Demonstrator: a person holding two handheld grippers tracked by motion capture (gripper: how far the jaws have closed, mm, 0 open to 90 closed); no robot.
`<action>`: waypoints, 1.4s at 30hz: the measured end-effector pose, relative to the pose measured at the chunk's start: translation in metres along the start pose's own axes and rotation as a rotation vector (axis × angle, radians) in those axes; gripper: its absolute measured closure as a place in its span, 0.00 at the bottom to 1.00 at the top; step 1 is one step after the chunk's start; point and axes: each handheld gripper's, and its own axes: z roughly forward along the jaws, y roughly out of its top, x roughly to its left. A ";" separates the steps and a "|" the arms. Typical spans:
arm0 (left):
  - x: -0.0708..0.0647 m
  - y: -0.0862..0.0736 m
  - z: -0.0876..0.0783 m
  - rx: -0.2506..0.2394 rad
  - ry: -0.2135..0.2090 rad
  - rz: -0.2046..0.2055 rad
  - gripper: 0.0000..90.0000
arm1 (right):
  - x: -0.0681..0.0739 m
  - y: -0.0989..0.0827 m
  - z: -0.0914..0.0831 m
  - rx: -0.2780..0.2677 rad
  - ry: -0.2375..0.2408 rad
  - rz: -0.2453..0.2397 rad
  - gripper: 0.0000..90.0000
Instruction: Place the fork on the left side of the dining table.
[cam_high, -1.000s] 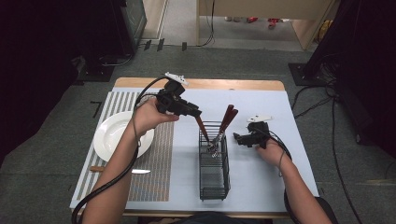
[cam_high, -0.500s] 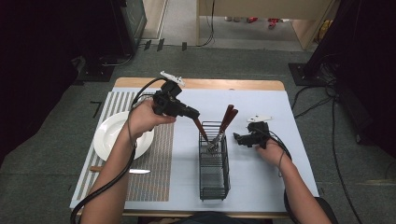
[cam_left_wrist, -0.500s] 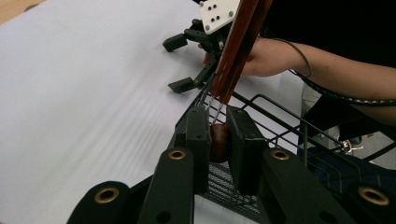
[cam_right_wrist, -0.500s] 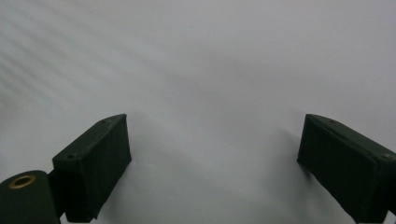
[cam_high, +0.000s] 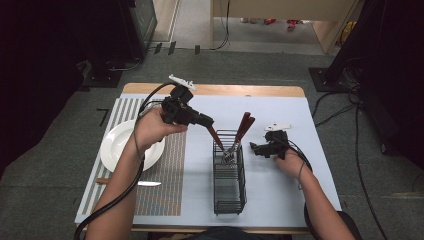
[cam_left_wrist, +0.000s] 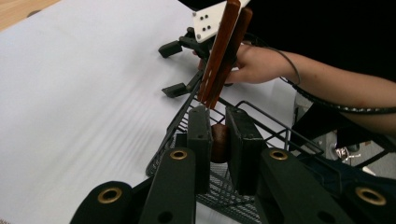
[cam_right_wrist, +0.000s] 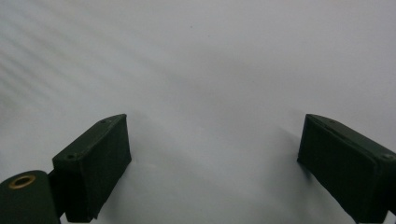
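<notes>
A black wire basket (cam_high: 229, 186) stands mid-table on the white sheet. Two brown-handled utensils (cam_high: 244, 125) lean upright at its far end. A third brown handle (cam_high: 215, 136) slants out of the basket's left side, and my left gripper (cam_high: 209, 122) is shut on its end. In the left gripper view the jaws of my left gripper (cam_left_wrist: 217, 114) press the round handle end (cam_left_wrist: 219, 141) between them, over the basket (cam_left_wrist: 243, 184). My right gripper (cam_high: 255, 148) rests open on the sheet just right of the basket, with nothing between the jaws of that gripper (cam_right_wrist: 224, 158).
A white plate (cam_high: 120, 152) lies on the striped mat (cam_high: 165, 190) at the left. A knife (cam_high: 142, 183) with a wooden handle lies on the mat in front of the plate. The wooden table edge (cam_high: 240, 90) runs along the back.
My left gripper has shifted slightly to the left while staying at the slanted handle. The right hand has not moved.
</notes>
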 end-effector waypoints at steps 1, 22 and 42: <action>-0.002 0.001 -0.003 -0.008 0.020 -0.014 0.91 | 0.000 0.000 0.000 0.000 0.000 -0.001 0.09; -0.027 0.006 -0.054 -0.187 0.081 0.024 0.91 | 0.000 0.000 0.000 -0.001 -0.001 0.000 0.09; -0.022 -0.012 -0.108 -0.307 0.141 0.009 0.91 | 0.000 0.000 0.000 -0.001 -0.001 0.000 0.09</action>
